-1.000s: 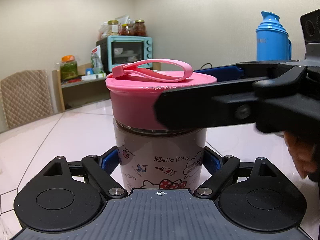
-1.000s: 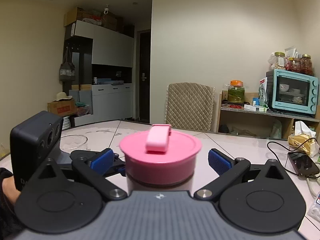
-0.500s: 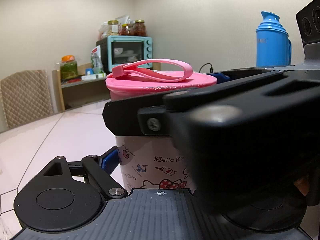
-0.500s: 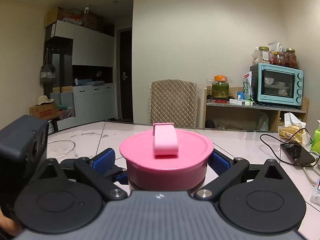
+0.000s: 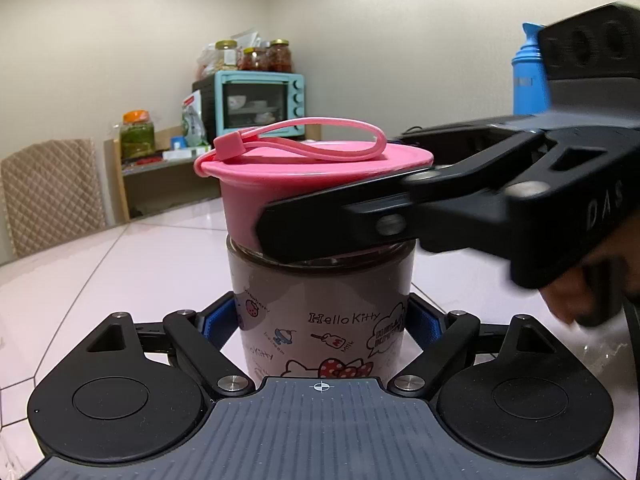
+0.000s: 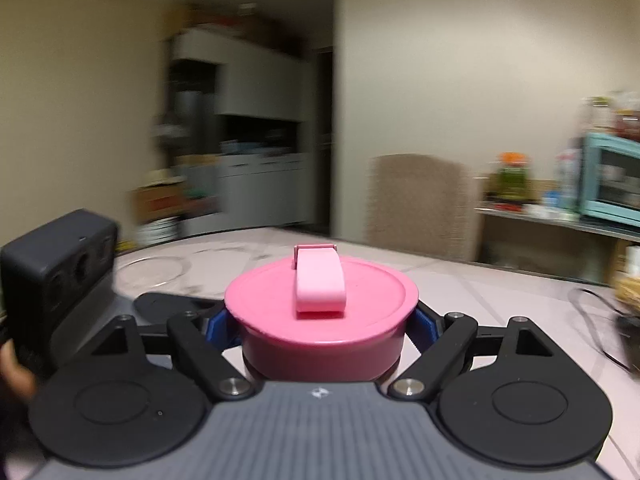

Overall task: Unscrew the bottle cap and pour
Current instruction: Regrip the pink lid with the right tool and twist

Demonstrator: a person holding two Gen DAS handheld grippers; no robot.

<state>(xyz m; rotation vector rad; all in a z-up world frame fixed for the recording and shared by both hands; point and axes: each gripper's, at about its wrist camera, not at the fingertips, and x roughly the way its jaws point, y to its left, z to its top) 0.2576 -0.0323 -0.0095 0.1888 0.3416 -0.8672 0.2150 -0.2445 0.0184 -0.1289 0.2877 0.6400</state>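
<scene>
1. Now the left gripper [image 5: 322, 322] is clamped on the lower body of the Hello Kitty bottle [image 5: 320, 312], its blue pads pressed to both sides, just as it was half a second ago; the bottle stands upright on the pale pink table [image 5: 120, 268].
2. Compared with half a second ago, the right gripper [image 6: 320, 326] has swung round: in the left wrist view its black finger [image 5: 340, 220] crosses the front of the pink cap [image 5: 312, 184] from the right at a slant, no longer filling that side of the frame.
3. From the right wrist view, its blue pads [image 6: 218, 326] squeeze the cap on both sides, so it is closed on the cap.
4. Since the earlier frame the cap looks tilted, its left rim lower, and the strap [image 5: 304, 140] on top has turned.
5. Whether the cap has come off the thread cannot be told; the black finger hides the joint.
6. Behind, the right wrist view is smeared by motion: the chair [image 6: 420, 204], the cabinets and the teal oven [image 6: 612, 180] are only soft shapes.
7. Further right in the left view, the blue thermos [image 5: 528, 80] is mostly covered by the right gripper's camera block.
</scene>
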